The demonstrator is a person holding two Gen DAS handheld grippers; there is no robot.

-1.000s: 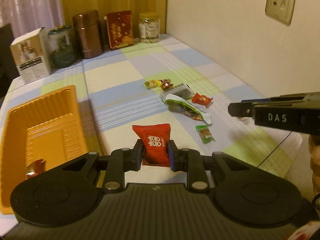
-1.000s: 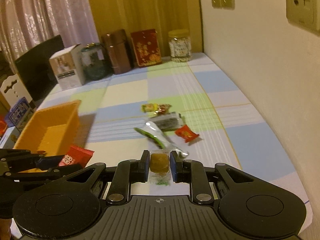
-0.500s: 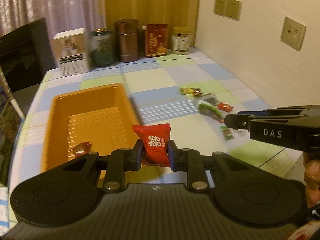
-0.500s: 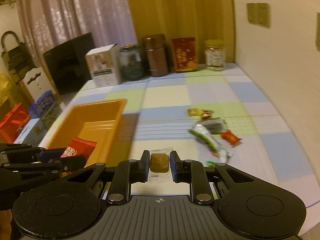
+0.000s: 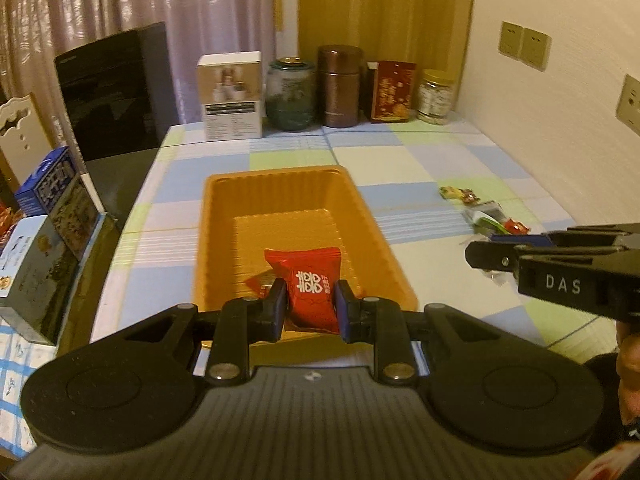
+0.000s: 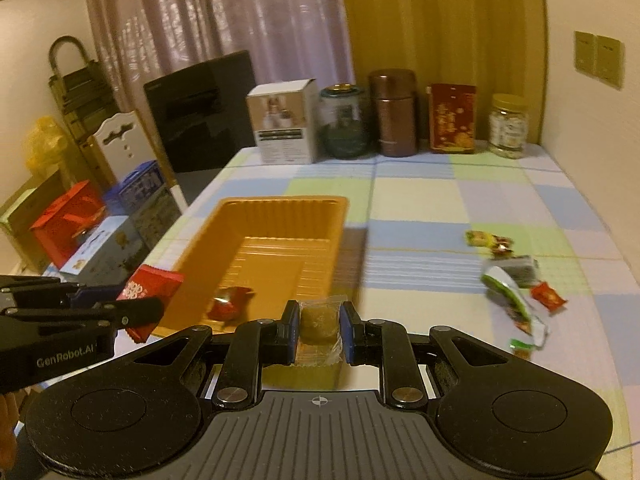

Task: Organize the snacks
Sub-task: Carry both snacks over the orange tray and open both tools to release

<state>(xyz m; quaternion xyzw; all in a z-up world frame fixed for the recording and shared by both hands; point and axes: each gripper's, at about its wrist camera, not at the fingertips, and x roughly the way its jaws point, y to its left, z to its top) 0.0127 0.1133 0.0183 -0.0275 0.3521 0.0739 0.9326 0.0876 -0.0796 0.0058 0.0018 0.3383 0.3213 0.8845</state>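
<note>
My left gripper point(image 5: 311, 304) is shut on a red snack packet point(image 5: 310, 280) and holds it over the near end of the orange tray point(image 5: 280, 184). A small red candy point(image 6: 227, 303) lies in the tray point(image 6: 280, 204). My right gripper point(image 6: 319, 330) is shut on a brown cake in a clear wrapper point(image 6: 318, 318), just right of the tray's near corner. The left gripper and its red packet point(image 6: 150, 286) show at the left of the right wrist view. The right gripper point(image 5: 488, 254) shows at the right of the left wrist view.
Several loose snacks point(image 6: 514, 280) lie on the checked tablecloth at the right, near the wall. A white box point(image 5: 232, 96), jars and tins point(image 5: 340, 86) stand along the table's far edge. Boxes point(image 5: 44, 240) sit off the table's left side.
Both grippers have swung left with their snacks. The tray has come to the middle of the left wrist view, and the red packet now hangs over it.
</note>
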